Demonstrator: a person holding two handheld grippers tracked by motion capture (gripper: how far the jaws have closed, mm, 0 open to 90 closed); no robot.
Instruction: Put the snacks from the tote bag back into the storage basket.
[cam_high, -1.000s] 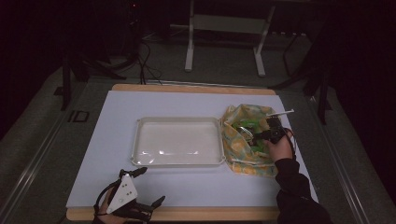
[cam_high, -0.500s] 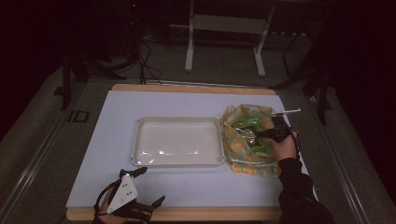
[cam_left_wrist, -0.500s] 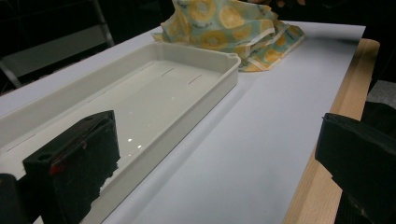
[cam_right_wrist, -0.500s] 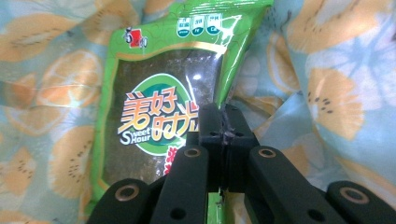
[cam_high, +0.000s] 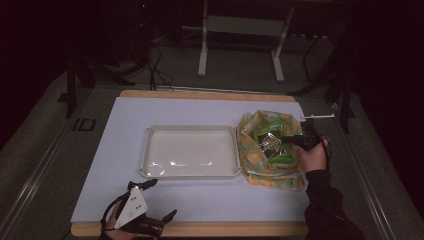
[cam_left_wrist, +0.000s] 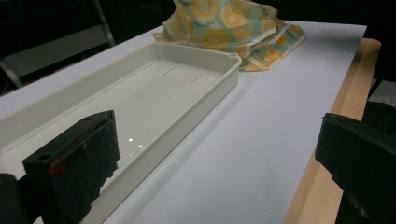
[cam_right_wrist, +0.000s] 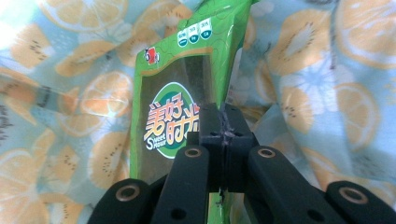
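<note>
Right gripper (cam_right_wrist: 223, 128) is clamped tight on the edge of the green snack pouch (cam_right_wrist: 180, 88), which sits inside the open fruit-print cloth bag (cam_high: 267, 145) just right of the white tray (cam_high: 190, 172). To pull it out clean, I'd lift straight up until the pouch clears the fabric folds, then swing left over the tray. The pinch is narrow, so go slow or the pouch may swing or slip. Left gripper (cam_high: 147, 202) rests at the table's near edge, jaws apart, holding nothing.
</note>
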